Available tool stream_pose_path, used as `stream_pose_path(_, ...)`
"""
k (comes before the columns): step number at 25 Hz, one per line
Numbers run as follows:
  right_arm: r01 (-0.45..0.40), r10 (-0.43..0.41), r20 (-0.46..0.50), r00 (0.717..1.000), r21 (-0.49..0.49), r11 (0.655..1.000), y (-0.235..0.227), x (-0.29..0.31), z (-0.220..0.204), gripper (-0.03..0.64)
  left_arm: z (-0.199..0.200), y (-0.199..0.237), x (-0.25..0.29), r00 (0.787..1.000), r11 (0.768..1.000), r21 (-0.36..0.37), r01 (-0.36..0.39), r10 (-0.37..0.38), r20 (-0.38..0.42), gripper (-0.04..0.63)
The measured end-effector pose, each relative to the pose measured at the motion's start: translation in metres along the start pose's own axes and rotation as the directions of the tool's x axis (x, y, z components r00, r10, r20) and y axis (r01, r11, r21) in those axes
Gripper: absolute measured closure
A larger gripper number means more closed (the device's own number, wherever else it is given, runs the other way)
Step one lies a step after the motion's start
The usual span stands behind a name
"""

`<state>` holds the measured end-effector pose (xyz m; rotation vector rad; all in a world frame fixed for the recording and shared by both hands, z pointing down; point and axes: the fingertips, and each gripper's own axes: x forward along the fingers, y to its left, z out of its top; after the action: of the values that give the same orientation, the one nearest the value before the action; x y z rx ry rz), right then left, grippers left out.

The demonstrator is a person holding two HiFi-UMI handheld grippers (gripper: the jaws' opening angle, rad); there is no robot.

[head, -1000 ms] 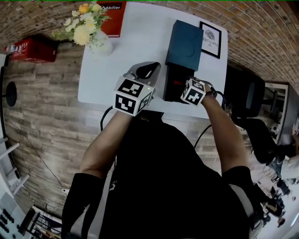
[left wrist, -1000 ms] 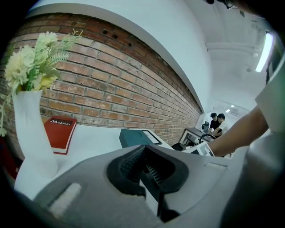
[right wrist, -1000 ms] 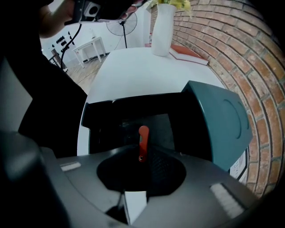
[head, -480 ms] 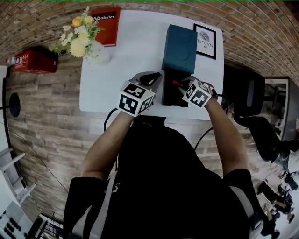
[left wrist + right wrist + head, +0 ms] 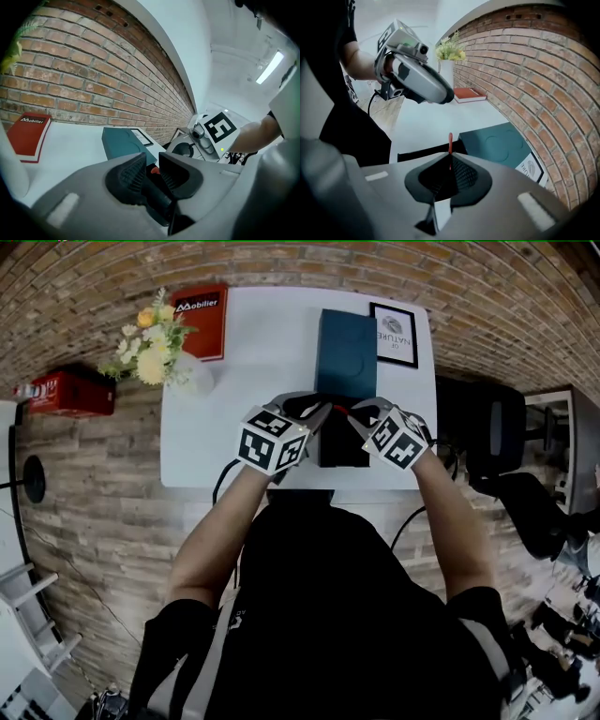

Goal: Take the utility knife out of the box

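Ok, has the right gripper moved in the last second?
Yes: the right gripper has risen from the open black box, jaws just closed on the thin red utility knife.

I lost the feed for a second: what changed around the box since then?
The right gripper has just been closing and is now shut on the red utility knife. It has risen with the knife from the black box. The left gripper has just been opening beside the box, with nothing gripped. The box and the teal lid stayed put.

Black short-sleeved shirt (image 5: 319, 615) — black-and-white marker cubes (image 5: 272, 439), black cables (image 5: 218, 481)
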<state>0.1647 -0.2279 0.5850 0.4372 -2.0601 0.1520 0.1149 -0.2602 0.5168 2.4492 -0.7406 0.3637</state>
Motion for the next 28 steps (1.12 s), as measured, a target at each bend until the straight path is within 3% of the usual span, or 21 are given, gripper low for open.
stream_pose_path(8,-0.004,0.003,0.047,0.999,0.030,1.000,-0.002,-0.013,-0.001,0.609,0.002,-0.001,0.006,0.999,0.999,0.034,0.021,-0.020,-0.025,0.505)
stream_pose_path(19,-0.019,0.013,0.194,0.981,0.029,0.999,-0.004,-0.045,0.029,0.617,0.008,-0.029,0.016,0.990,0.976,0.175,0.131,-0.119,-0.073,0.468)
stream_pose_path(23,-0.015,0.013,0.139,0.990,0.013,1.000,-0.002,-0.037,0.015,0.617,0.010,-0.018,0.015,0.994,0.977,0.186,0.100,-0.090,-0.063,0.468)
stream_pose_path(28,-0.043,0.042,-0.040,0.998,-0.042,0.998,0.015,0.004,-0.019,0.615,0.006,0.001,0.002,0.999,0.991,0.130,0.042,-0.038,-0.031,0.469)
